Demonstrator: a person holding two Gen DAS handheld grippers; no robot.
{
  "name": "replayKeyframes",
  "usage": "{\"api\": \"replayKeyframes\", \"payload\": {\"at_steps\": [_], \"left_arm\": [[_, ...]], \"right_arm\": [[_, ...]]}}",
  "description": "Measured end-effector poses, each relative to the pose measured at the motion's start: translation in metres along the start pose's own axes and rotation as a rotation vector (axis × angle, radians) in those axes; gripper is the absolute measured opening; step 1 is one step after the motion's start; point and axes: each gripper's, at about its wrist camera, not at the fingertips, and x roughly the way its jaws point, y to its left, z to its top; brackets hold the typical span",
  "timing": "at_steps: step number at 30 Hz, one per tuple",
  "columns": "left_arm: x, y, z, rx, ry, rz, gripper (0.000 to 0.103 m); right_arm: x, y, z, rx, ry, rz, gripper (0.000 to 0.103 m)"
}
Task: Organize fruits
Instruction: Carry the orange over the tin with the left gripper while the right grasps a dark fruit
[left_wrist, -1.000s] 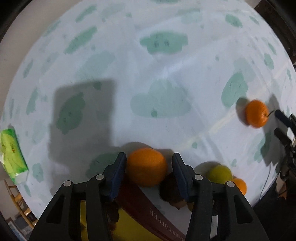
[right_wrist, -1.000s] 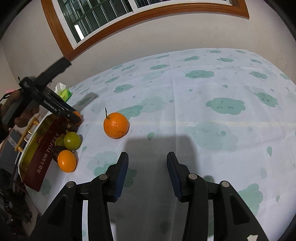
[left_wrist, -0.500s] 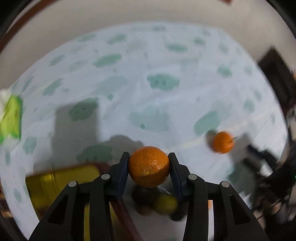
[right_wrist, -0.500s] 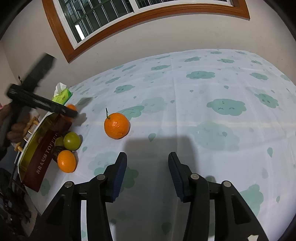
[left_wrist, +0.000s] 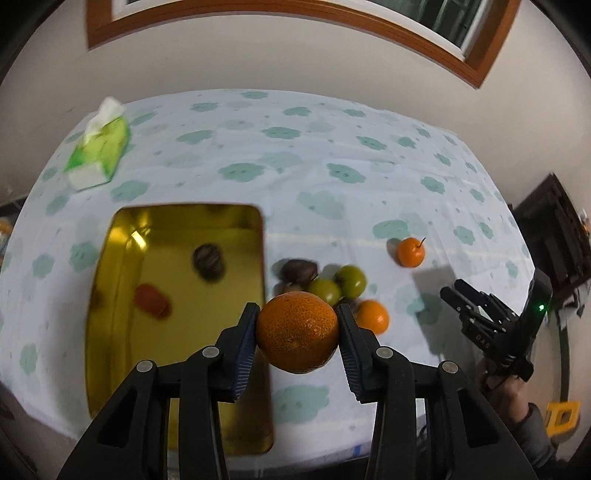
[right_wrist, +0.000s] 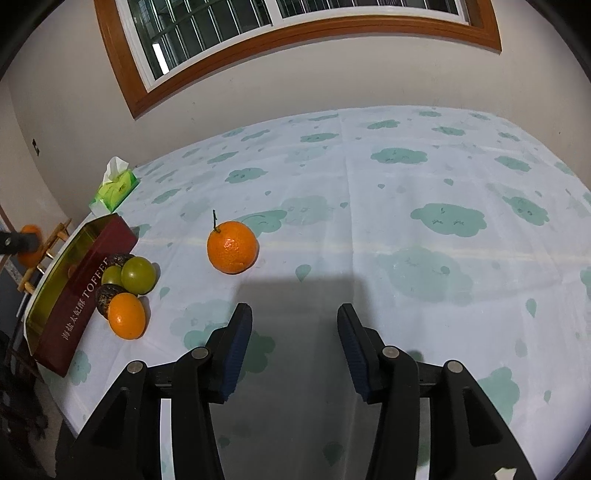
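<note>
Since a second ago your left gripper has closed on the big orange and lifted it off the cloth; it now hangs above the right edge of the gold tin, and your right gripper has not shifted.

From your left wrist: both pads press the orange's sides, so you are grasping it. Inside the tin lie a dark round fruit and a reddish one, both blurred. Just right of the tin sits a cluster: a brown fruit, two green fruits and a small orange. A stemmed orange lies apart, further right. A green tissue pack sits far left on the tablecloth.

From your right wrist: your right gripper has its jaws parted with only bare cloth between them, gripping nothing. The stemmed orange lies ahead and left, well clear of the fingers. The tin and fruit cluster are at the left edge.
</note>
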Motion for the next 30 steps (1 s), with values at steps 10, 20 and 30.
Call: {"api": "replayKeyframes", "payload": {"at_steps": [10, 20, 30], "left_arm": [[-0.010, 0.036, -0.029, -0.024, -0.049, 0.094, 0.043], [-0.011, 0.062, -0.041, -0.066, -0.061, 0.083, 0.043], [-0.005, 0.064, -0.045, -0.077, -0.056, 0.065, 0.043]], "right_arm": [[-0.013, 0.085, -0.002, -0.270, 0.014, 0.259, 0.045], [0.014, 0.118, 0.000, -0.440, 0.093, 0.262, 0.045], [0.012, 0.158, 0.009, -0.558, 0.086, 0.332, 0.038]]}}
